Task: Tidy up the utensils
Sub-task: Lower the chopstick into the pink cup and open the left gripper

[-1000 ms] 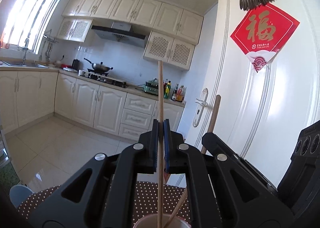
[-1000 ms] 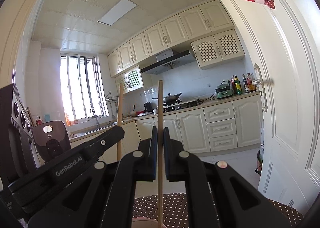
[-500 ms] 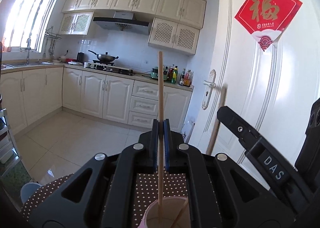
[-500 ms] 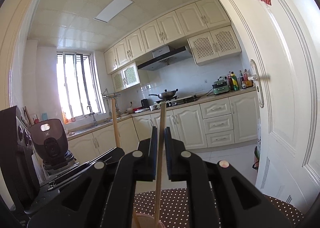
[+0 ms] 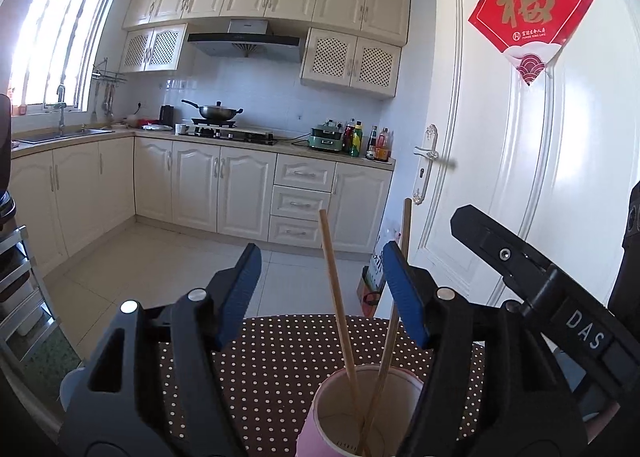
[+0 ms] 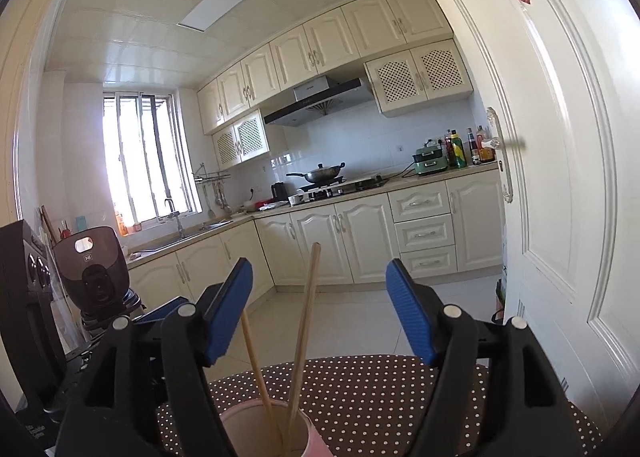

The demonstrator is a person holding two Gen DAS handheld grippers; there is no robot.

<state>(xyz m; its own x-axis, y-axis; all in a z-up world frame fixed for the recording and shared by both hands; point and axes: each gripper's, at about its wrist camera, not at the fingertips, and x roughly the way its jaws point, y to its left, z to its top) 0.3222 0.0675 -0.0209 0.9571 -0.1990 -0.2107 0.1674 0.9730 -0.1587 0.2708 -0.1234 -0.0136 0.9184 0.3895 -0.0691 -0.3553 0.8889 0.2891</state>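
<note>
A pink paper cup (image 5: 320, 413) stands on the brown polka-dot tablecloth (image 5: 272, 357), just below both grippers. Two wooden chopsticks lean inside it. In the left wrist view one chopstick (image 5: 335, 297) stands free between the opening jaws of my left gripper (image 5: 320, 253); the other chopstick (image 5: 406, 225) is partly hidden behind the right finger. In the right wrist view my right gripper (image 6: 319, 269) is also opening, its blue pads clear of the chopstick (image 6: 305, 329) between them. The second chopstick (image 6: 256, 361) leans left in the cup (image 6: 316, 439).
A white door (image 5: 520, 177) with a red paper sign stands close on the right. A black air fryer (image 6: 92, 269) and a black appliance (image 6: 24, 297) sit at the left. Cream kitchen cabinets (image 5: 200, 185) and tiled floor lie beyond the table's far edge.
Both grippers were shut on upright chopsticks; now both are open. The chopsticks have dropped lower into the cup and lean against its rim.
</note>
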